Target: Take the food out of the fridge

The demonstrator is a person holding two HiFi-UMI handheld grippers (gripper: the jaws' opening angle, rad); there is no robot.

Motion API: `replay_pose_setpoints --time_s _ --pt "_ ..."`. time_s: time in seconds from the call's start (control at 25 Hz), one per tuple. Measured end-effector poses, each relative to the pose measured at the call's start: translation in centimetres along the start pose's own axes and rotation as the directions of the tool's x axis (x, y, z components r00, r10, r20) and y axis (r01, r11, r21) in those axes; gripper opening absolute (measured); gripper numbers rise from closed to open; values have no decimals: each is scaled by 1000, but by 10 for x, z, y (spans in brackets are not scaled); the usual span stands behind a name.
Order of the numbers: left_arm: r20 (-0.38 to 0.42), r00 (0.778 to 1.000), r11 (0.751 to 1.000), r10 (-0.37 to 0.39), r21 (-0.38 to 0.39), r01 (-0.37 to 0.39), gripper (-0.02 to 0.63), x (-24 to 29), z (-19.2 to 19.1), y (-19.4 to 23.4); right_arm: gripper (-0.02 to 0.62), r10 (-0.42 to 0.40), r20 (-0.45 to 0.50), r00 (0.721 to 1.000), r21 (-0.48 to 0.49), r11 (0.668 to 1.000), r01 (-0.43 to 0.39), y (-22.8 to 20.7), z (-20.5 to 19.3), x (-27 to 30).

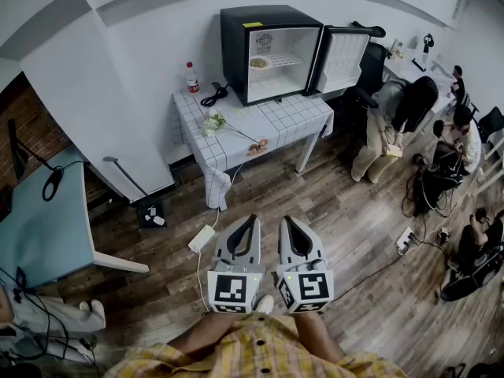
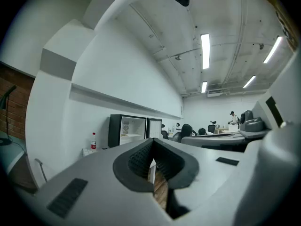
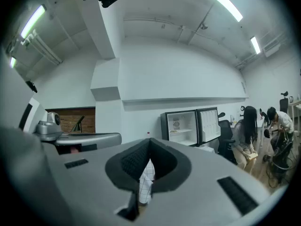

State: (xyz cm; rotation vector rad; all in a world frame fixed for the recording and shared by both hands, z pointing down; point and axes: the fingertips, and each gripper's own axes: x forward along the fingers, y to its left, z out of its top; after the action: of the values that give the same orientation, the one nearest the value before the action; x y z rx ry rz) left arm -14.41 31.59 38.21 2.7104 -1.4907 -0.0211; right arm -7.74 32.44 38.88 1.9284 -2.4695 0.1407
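A black mini fridge stands on a table with a checked cloth across the room, its door swung open to the right. A plate of food lies on the fridge's upper shelf. Both grippers are held side by side near my body, far from the fridge, pointing level toward it. My left gripper is shut with nothing in it, and so is my right gripper. The left gripper view shows the fridge small beyond the closed left gripper. The right gripper view shows the fridge past the closed right gripper.
On the table stand a red-capped bottle, a black cable, some greenery and a small item near the front edge. A blue table is at left. A power strip lies on the wood floor. People are at right.
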Motion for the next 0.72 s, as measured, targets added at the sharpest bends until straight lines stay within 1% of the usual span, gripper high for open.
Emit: replay_pose_setpoints --time_s 0.2,0.4,0.56,0.72 --pt "6 1000 1000 0 4 0 8 -3 1 -6 6 7 5 1000 -6 1000 -7 0 2 -5" --pt "-5 1000 1000 8 -18 -8 8 -1 -2 -13 6 2 -4 1000 -4 1000 -2 -8 1 -11" --pt "-2 1000 1000 2 0 -2 6 2 -1 -23 6 22 0 1000 11 1000 -22 -14 2 -16" --pt "-9 1000 1000 6 2 -6 8 5 -2 -35 6 26 -4 1000 37 999 -26 -26 0 -24"
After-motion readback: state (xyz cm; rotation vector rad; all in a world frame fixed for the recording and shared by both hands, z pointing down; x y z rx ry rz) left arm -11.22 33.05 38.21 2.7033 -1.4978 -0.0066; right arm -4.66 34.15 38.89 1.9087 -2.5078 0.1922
